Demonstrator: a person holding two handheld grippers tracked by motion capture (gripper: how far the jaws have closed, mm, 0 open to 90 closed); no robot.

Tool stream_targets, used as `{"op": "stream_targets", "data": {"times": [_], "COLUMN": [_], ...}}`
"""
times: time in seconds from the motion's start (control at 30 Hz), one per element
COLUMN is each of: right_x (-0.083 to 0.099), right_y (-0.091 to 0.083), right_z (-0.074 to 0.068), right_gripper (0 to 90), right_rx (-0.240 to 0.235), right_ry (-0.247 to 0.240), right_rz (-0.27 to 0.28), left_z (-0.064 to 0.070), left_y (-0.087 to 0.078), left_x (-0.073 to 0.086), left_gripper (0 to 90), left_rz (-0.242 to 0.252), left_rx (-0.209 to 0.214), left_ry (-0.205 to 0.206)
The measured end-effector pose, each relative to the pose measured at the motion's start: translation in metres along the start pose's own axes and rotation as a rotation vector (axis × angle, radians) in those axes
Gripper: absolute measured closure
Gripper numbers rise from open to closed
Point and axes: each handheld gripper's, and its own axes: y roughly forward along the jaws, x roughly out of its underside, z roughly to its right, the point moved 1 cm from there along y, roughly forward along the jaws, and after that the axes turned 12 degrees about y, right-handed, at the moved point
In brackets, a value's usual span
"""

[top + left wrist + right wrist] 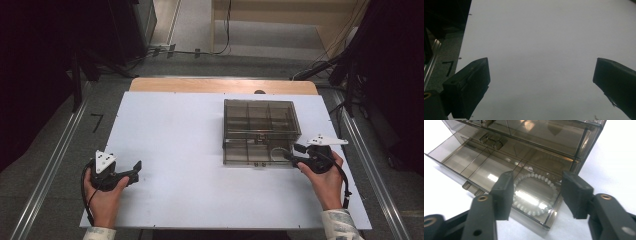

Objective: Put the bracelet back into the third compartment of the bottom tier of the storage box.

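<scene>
The bracelet (534,192) lies in the near-right compartment of the open box (260,131), right of centre in the high view. The right gripper (536,195), jaws spread, straddles it, seemingly to reach it. The left gripper (131,171) idles open at lower left.

Dim room, dark corners upper left and right in high view. Overhead glare on smoky box (529,152) centre of right gripper view. Left gripper view soft, greyish, near jaws blurred.
</scene>
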Motion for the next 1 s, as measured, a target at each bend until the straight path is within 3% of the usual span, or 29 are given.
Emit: {"op": "stream_targets", "data": {"times": [0.57, 1.0], "right_x": [0.0019, 0.0041], "right_y": [-0.0002, -0.004], "right_z": [0.0001, 0.0016], "right_gripper": [18.1, 16.5], "right_rx": [0.006, 0.014], "right_ry": [-0.006, -0.007], "right_rz": [0.002, 0.021], "left_z": [0.0002, 0.0], "left_y": [0.0001, 0.0], "left_x": [0.0001, 0.0003], "left_gripper": [1.6, 1.6], "left_rz": [0.001, -0.001], "left_rx": [-0.005, -0.005], "left_ry": [0.002, 0.003]}}
